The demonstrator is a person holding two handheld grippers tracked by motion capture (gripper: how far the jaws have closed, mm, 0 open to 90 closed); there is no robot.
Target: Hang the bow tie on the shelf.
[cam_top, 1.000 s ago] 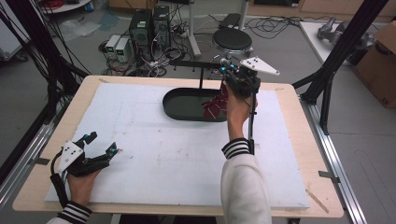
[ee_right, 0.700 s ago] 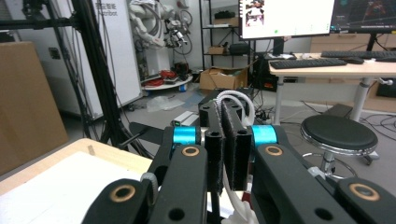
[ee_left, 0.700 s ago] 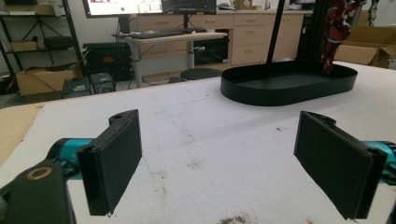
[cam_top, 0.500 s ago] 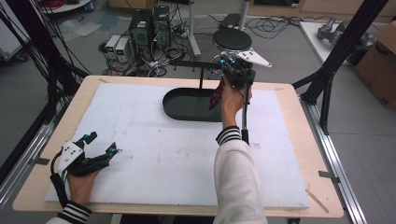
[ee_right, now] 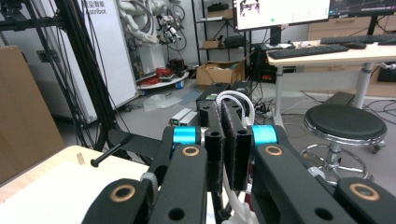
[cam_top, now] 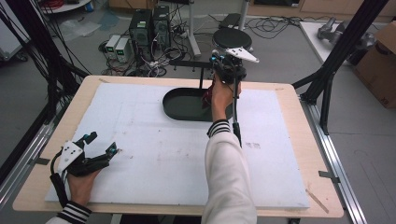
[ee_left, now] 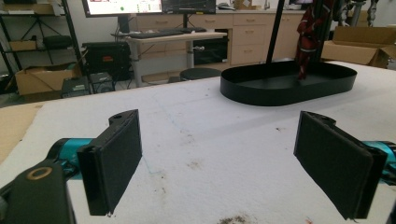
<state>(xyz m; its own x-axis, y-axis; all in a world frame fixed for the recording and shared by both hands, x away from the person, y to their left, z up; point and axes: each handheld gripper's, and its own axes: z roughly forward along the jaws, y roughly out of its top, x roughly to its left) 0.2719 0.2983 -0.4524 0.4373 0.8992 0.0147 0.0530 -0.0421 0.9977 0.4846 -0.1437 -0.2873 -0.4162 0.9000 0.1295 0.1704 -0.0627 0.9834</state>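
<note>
White padding (cam_top: 140, 154) covers the table, with a stool and computers on the floor beyond. My right gripper (ee_right: 229, 140) is pinched tight on a white cord loop (ee_right: 236, 99), and the red pouch-like thing (ee_left: 308, 37) dangles from it over the black tray (ee_left: 280, 91), beside the stand's upright. My left gripper (ee_left: 219, 163) sits wide and empty, low on the padding.

Risks as I see them: the thin cord could slip from the pads, the loop could miss the tip of the black rod (ee_right: 109, 150), or the swinging red thing could knock the upright.

Count: one tray, one red thing, one loop, one rod, two grippers.
</note>
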